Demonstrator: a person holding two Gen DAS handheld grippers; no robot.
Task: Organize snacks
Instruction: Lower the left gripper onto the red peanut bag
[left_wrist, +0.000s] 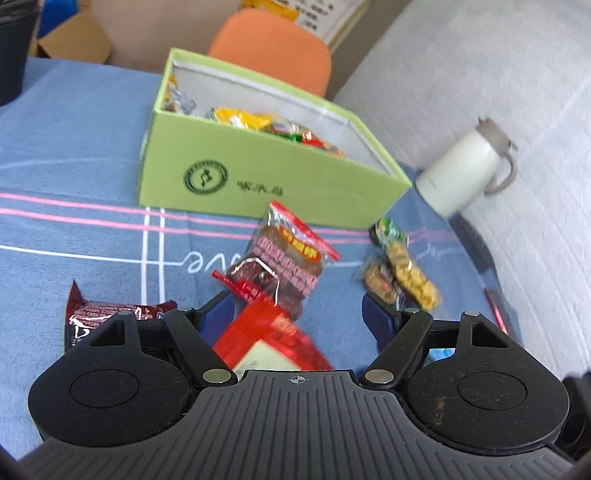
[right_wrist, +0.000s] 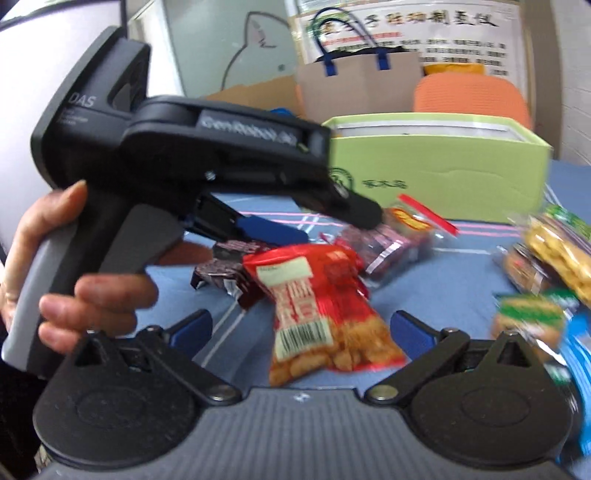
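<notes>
A green box (left_wrist: 258, 173) holding several snack packs stands on the blue cloth; it also shows in the right wrist view (right_wrist: 443, 173). My left gripper (left_wrist: 295, 314) is open above a red peanut pack (left_wrist: 273, 339), with a clear red-striped pack of dark sweets (left_wrist: 288, 258) just beyond. A dark brown pack (left_wrist: 92, 314) lies at its left, yellow and brown snack packs (left_wrist: 402, 269) at its right. My right gripper (right_wrist: 301, 328) is open around the red peanut pack (right_wrist: 317, 314). The left gripper's body (right_wrist: 184, 158) hovers over the packs.
A white jug (left_wrist: 465, 166) stands by the white wall at right. An orange chair (left_wrist: 273, 48) and cardboard boxes (left_wrist: 74, 40) are behind the table. More green, yellow and blue packs (right_wrist: 546, 280) lie at the right.
</notes>
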